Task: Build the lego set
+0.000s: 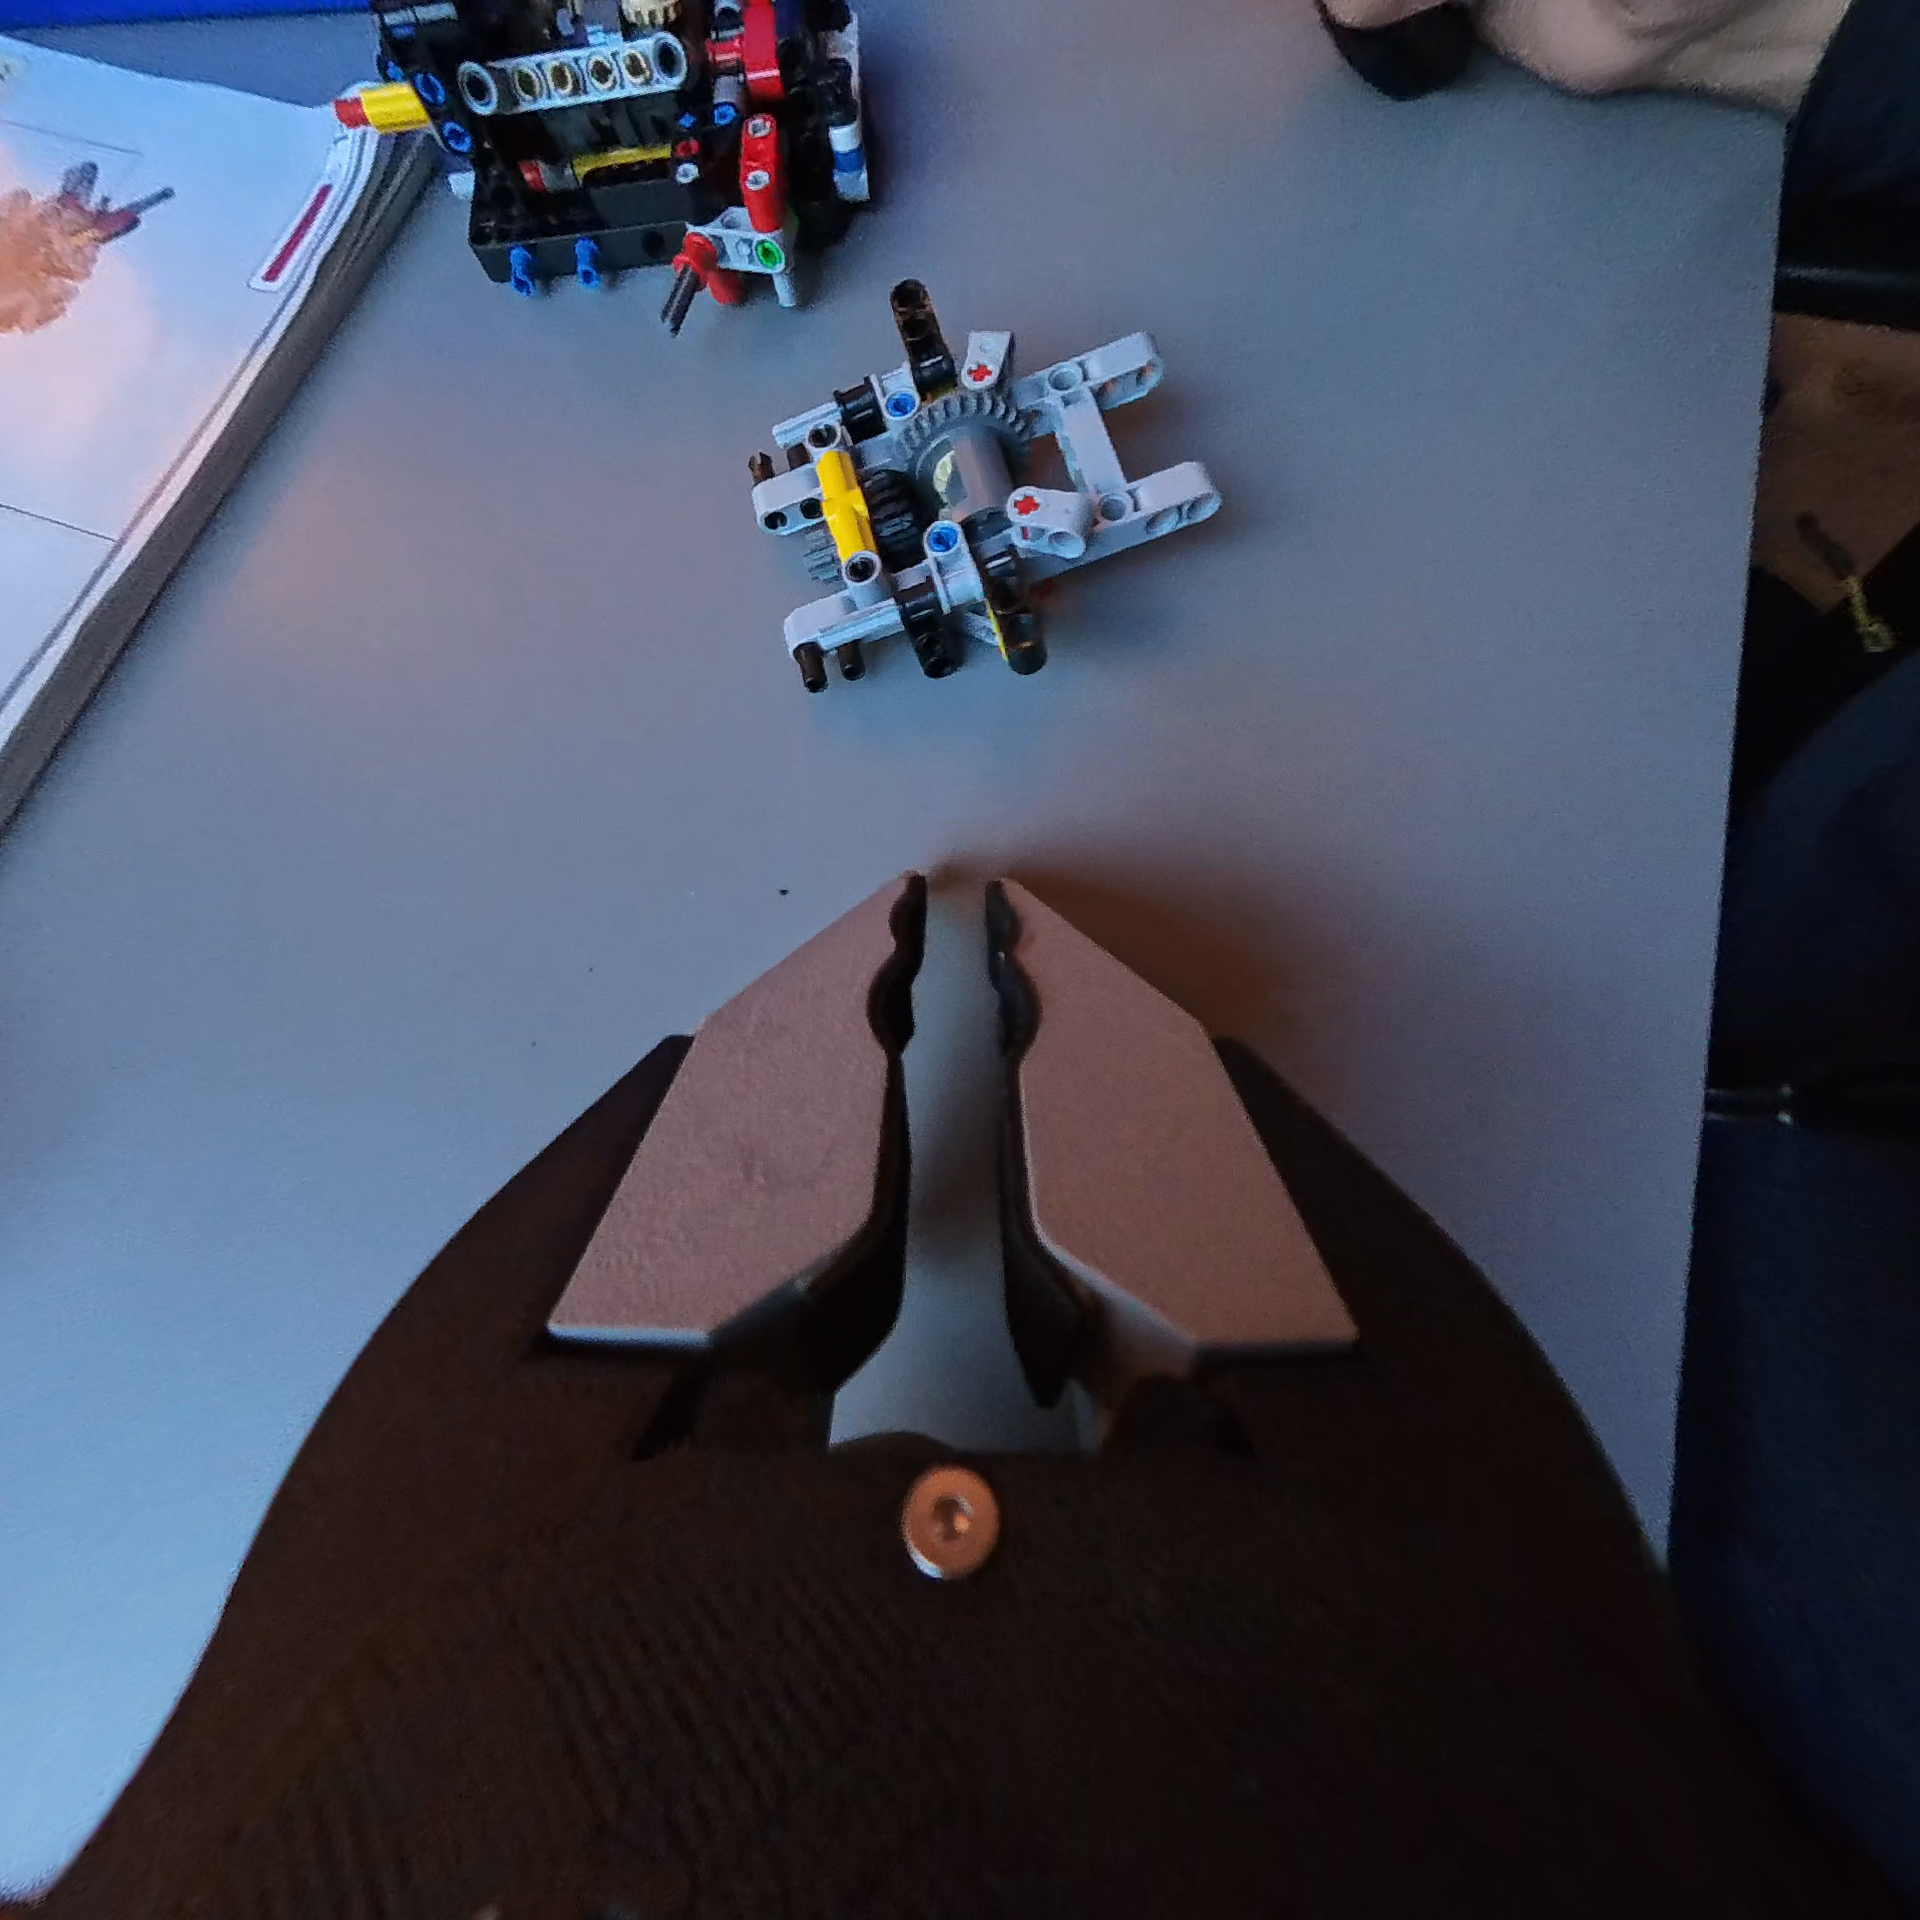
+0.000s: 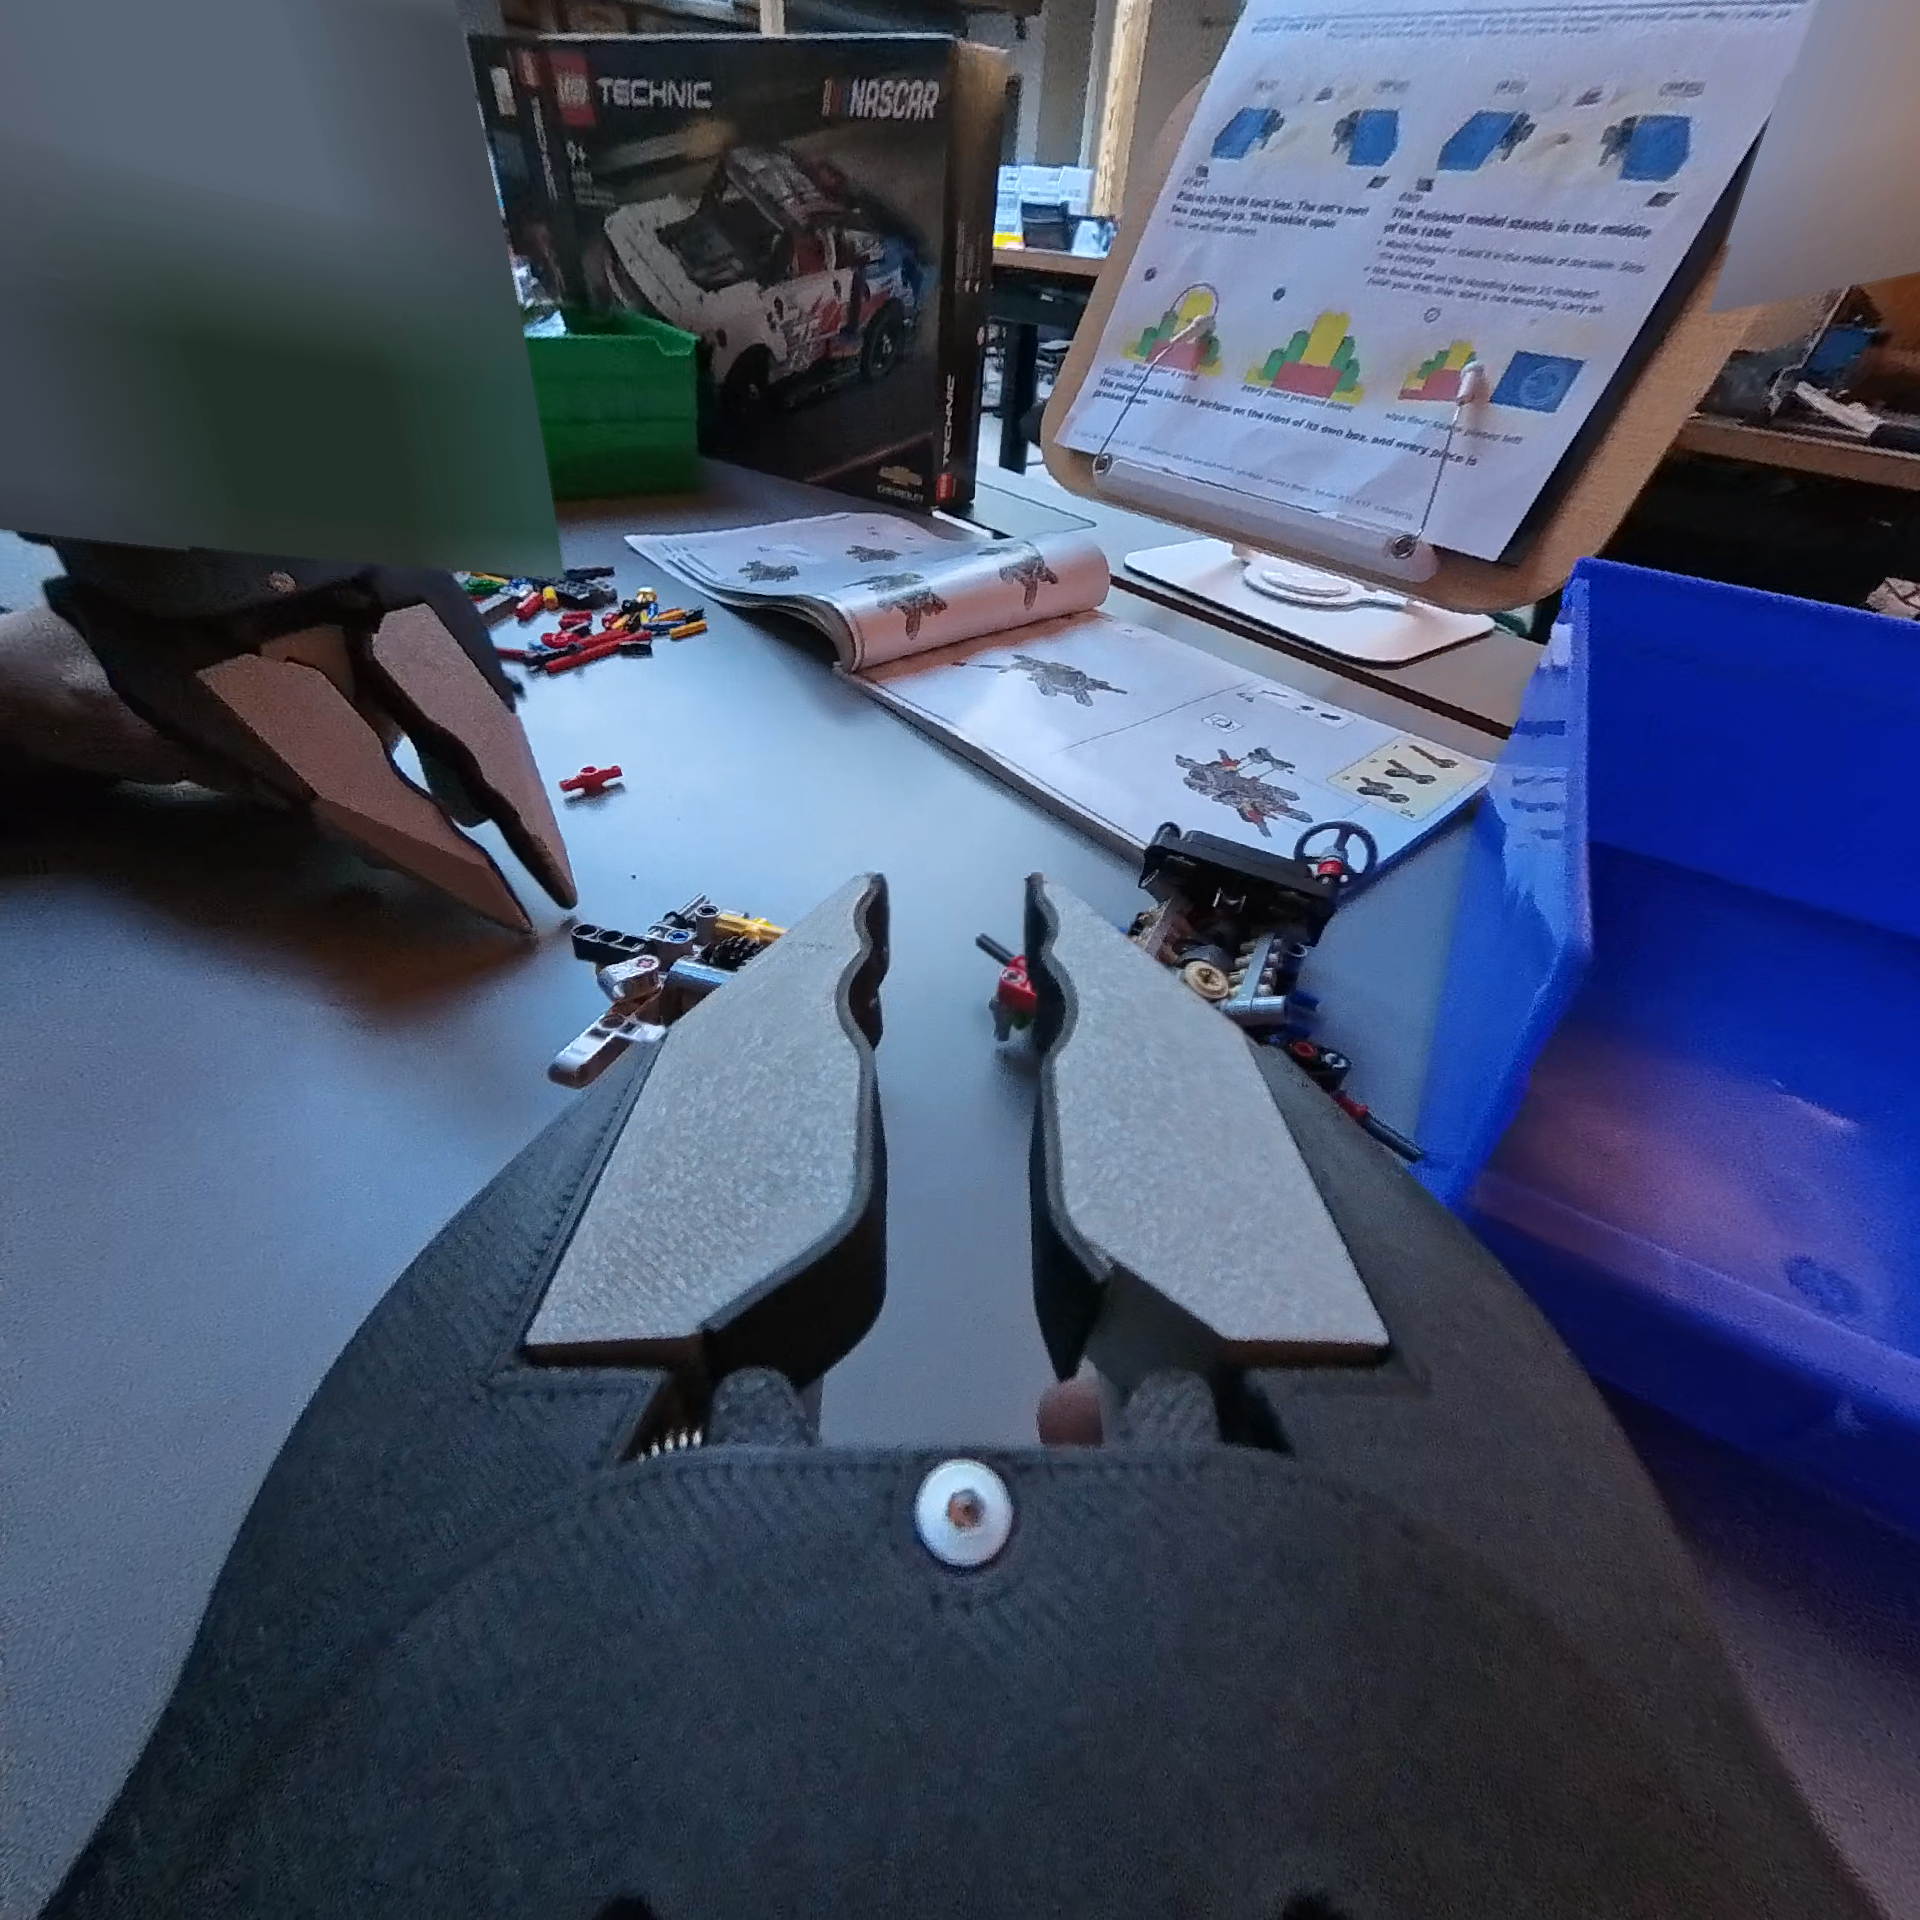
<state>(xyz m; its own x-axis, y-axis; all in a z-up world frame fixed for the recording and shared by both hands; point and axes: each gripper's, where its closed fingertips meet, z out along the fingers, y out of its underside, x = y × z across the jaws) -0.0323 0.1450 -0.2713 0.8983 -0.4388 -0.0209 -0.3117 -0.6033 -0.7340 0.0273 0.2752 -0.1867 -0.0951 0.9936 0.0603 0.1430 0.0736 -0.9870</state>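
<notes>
My left gripper [image 1: 956, 888] hovers low over the grey table [image 1: 520, 831]. Its jaws stand a narrow slit apart with only table showing between them. A small grey assembly with a gear and a yellow piece [image 1: 977, 499] lies just ahead of it. The right wrist view shows the left gripper [image 2: 545, 912] with its tips close to that assembly [image 2: 644, 966]. My right gripper [image 2: 954, 888] is open and empty. A larger black assembly with a steering wheel [image 2: 1236, 914] sits by its right finger, and a red connector [image 2: 1016, 982] on it shows beside that finger. The black assembly also shows in the left wrist view [image 1: 644, 135].
An open instruction booklet [image 2: 1039, 675] lies behind the assemblies, with a blue bin [image 2: 1714, 1039] at the right. A set box [image 2: 779, 260], a green bin [image 2: 613, 405] and a stand with a printed sheet [image 2: 1403, 260] are at the back. Loose pieces [image 2: 592, 623] and a red piece [image 2: 592, 777] lie on the table. Tip to tip, the grippers are about 15 centimeters apart.
</notes>
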